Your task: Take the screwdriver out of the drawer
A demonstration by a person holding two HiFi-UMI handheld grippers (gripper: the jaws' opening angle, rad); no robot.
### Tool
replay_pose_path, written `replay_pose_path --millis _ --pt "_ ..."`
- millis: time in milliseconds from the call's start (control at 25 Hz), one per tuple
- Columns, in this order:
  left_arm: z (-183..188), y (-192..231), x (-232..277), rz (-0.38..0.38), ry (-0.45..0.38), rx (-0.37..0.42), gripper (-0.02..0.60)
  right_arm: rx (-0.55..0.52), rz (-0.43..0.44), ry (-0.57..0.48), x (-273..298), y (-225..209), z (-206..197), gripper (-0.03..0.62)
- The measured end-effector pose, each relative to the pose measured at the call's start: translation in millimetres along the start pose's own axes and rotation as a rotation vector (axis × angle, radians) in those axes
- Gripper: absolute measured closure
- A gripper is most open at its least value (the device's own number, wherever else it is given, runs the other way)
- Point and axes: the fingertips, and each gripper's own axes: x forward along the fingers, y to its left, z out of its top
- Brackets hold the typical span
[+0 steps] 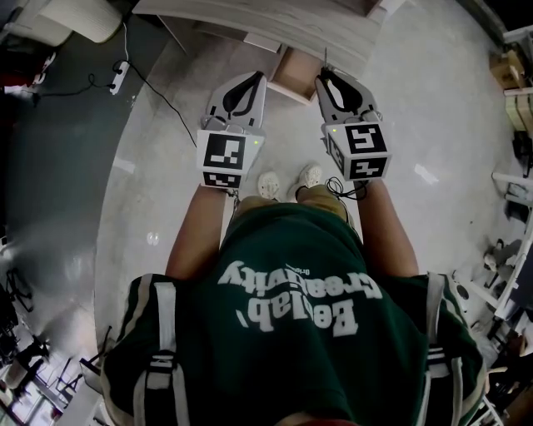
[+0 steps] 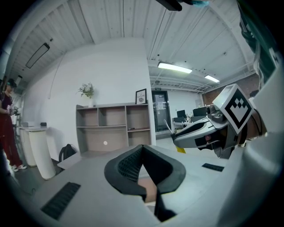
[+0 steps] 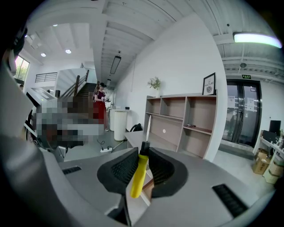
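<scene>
A screwdriver with a yellow handle (image 3: 139,175) and a thin metal shaft (image 3: 148,128) stands between the pads of my right gripper (image 3: 143,148), which is shut on it. In the head view the right gripper (image 1: 326,76) is held just in front of the open brown drawer (image 1: 296,75) under the desk edge (image 1: 250,21). My left gripper (image 1: 256,76) is level beside it, to the left of the drawer. Its jaws (image 2: 142,147) meet at the tips with nothing between them. The right gripper (image 2: 204,133) also shows in the left gripper view, with the shaft sticking out.
An open shelf unit (image 2: 113,128) stands against the white wall ahead. A person in red (image 3: 101,104) stands far off by white bins (image 2: 35,150). A power strip with its cable (image 1: 119,76) lies on the floor at left. My shoes (image 1: 268,185) are below the grippers.
</scene>
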Motion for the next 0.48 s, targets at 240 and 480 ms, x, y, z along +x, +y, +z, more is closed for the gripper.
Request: replay_pose_path --millis 240,480 --pt "-2.8 -1.3 -4.5 0.004 0.007 -0.003 0.565 0.003 0.007 0.007 -2.5 3.5 -6.3 0.507" --pt "-3.1 7.7 -9.0 0.015 0.000 -0.003 0.565 0.015 0.001 0.005 -0.3 7.5 -5.9 0.507"
